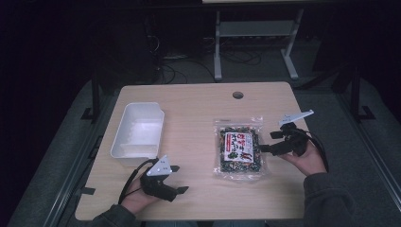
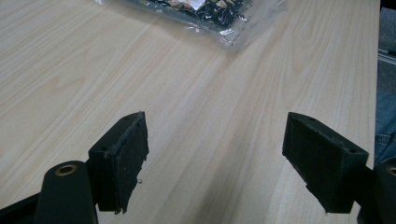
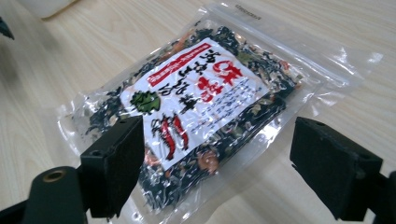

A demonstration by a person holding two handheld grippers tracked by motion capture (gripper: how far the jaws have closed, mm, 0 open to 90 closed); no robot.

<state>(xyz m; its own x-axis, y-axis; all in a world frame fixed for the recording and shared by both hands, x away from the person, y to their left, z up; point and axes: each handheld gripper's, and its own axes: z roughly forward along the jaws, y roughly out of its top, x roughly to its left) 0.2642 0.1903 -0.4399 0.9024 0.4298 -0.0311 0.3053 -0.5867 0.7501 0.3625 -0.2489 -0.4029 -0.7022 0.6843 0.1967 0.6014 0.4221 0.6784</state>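
Fingers of right gripper (image 1: 268,141) apart beside snack bag (image 1: 239,149), perhaps touching; left gripper (image 1: 178,178) fingers apart.

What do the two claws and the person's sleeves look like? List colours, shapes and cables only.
Left claw: black body, two blocky black fingers with flat, rough-edged pads, a pale grey three-cornered plate on top and a black cable looping back beside the hand. Right claw: same black build, its grey plate raised, and a black cable. Sleeves: dark grey.

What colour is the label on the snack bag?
The label is white with red and black writing, clearest in the right gripper view.
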